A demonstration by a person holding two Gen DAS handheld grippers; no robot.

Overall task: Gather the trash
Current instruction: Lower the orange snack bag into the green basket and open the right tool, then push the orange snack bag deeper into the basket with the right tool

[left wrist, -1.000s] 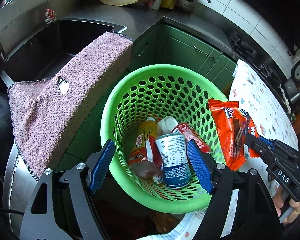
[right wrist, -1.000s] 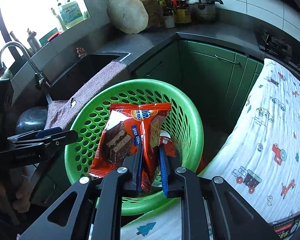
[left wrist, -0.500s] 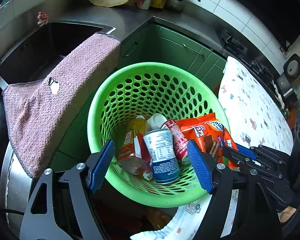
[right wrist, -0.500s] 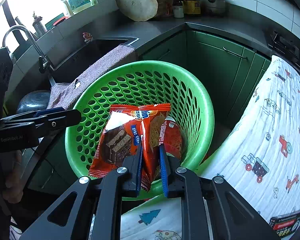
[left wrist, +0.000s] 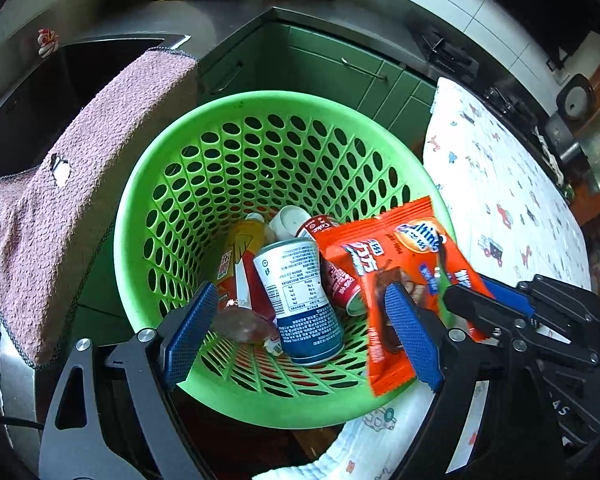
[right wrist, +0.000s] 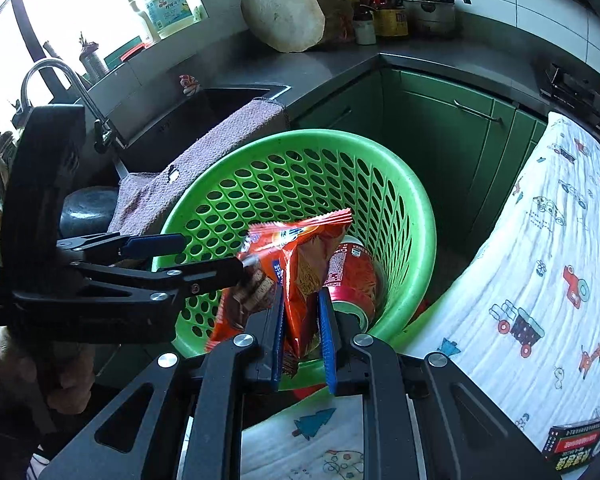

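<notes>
Right wrist view: right gripper [right wrist: 300,330] clamps the orange snack wrapper [right wrist: 300,256], its length upright over the green basket [right wrist: 416,216]; left gripper [left wrist: 300,330] is opening, empty.

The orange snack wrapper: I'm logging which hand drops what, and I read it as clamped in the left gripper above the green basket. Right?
Not quite. The orange snack wrapper is clamped in the right gripper, not the left; the right wrist view shows its blue pads shut on the wrapper above the green basket. The left gripper holds nothing, its jaws opening.
</notes>
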